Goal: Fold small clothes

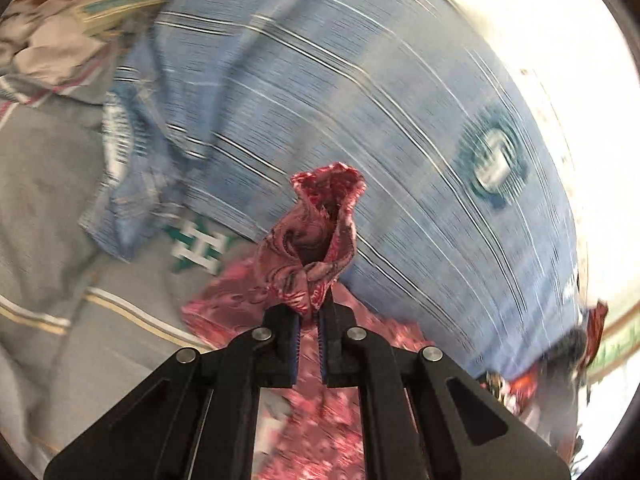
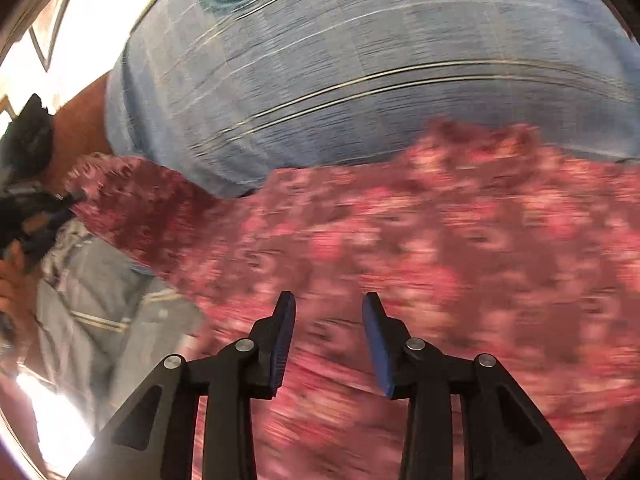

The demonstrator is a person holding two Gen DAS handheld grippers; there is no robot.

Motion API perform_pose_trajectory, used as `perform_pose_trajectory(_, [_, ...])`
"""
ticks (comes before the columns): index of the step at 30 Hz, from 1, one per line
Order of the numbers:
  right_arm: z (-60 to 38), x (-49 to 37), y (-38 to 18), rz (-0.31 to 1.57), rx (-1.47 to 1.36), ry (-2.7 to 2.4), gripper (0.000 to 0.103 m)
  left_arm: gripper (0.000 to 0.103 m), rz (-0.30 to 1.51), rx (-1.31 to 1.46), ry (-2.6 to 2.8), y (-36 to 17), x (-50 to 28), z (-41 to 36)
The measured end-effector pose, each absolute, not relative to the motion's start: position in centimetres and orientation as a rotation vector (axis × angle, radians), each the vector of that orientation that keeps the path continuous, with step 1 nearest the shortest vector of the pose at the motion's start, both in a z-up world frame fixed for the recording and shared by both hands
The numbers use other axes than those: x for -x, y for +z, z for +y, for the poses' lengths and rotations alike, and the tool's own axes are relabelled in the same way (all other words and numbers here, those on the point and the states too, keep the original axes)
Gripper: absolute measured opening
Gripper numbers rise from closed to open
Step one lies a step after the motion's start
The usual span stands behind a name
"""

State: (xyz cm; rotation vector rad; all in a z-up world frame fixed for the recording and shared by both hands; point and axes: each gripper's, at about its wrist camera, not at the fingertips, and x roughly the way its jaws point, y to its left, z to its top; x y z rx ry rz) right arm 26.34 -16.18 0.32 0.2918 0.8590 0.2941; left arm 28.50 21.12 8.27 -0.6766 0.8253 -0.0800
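Observation:
A red and pink patterned cloth (image 1: 316, 236) sticks up in a crumpled bunch from my left gripper (image 1: 310, 312), whose jaws are shut on its edge; the rest of it hangs blurred below. In the right wrist view the same red cloth (image 2: 420, 248) spreads wide under my right gripper (image 2: 329, 304), which is open with nothing between its blue pads. At that view's left edge the left gripper (image 2: 60, 204) pinches the cloth's far corner.
A blue striped garment (image 1: 360, 100) with a round teal badge (image 1: 494, 160) lies beyond the red cloth on a grey sheet (image 1: 48, 200). A heap of pale clothes (image 1: 52, 44) sits at the far left. A hand (image 2: 16, 280) shows at the left edge.

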Motion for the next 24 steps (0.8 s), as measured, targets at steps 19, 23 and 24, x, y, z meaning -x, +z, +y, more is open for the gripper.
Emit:
perform_pose_trajectory(19, [-30.1, -19.8, -1.5, 0.756, -0.316, 0.130, 0.037, 0.005, 1.166, 0.484, -0.317, -1.4, -30.1, -5.3])
perform_pose_trajectory(23, [-30.5, -19.7, -1.6, 0.752, -0.347, 0.147, 0.038, 0.006, 1.229, 0.471, -0.305, -4.5, -29.9, -5.8])
perform_pose_trajectory(24, [-30.4, -19.7, -1.6, 0.754, -0.350, 0.148, 0.038, 0.009, 1.224, 0.485, -0.322, -4.3, -29.6, -5.2])
